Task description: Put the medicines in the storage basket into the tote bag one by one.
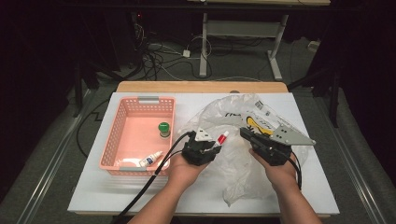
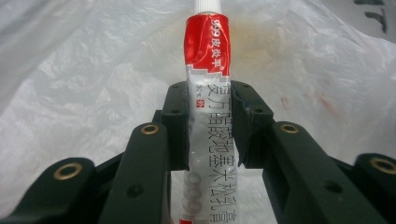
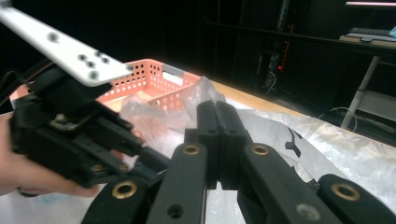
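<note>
Tube direction: I see the ointment tube with its long axis running along my left gripper's jaws, white ribbed cap end pointing away from the hand; in the high view the tube slants up and to the right, cap outermost, toward the right gripper.
Tube position: it sits above the plastic bag, between the two grippers, well right of the basket.
Tube look: red band below the cap with white characters, then a silver-grey body printed with grey characters down its length; the skin is creased and slightly dented like soft foil.
Left gripper: my left gripper is clamped on the tube, one black pad pressing each side of the silver body; about half the tube sticks out past the tips.
Right gripper: my right gripper has its jaws pressed together; thin clear film rises just behind the tips, but I cannot tell whether any is pinched between them. In the high view it rests over the bag with its grey three-cornered plate on top.
Plastic bag: thin, translucent, heavily crumpled film spread over the right half of the table, with black and yellow print near its far edge.
Basket: salmon-pink plastic basket, rectangular, perforated walls, grey handle insets, on the table's left.
Basket contents: a small jar with a green lid standing near the right wall; a small white dropper bottle with a blue label lying near the front corner.
Table: flat white top with a wooden strip along the far edge.
</note>
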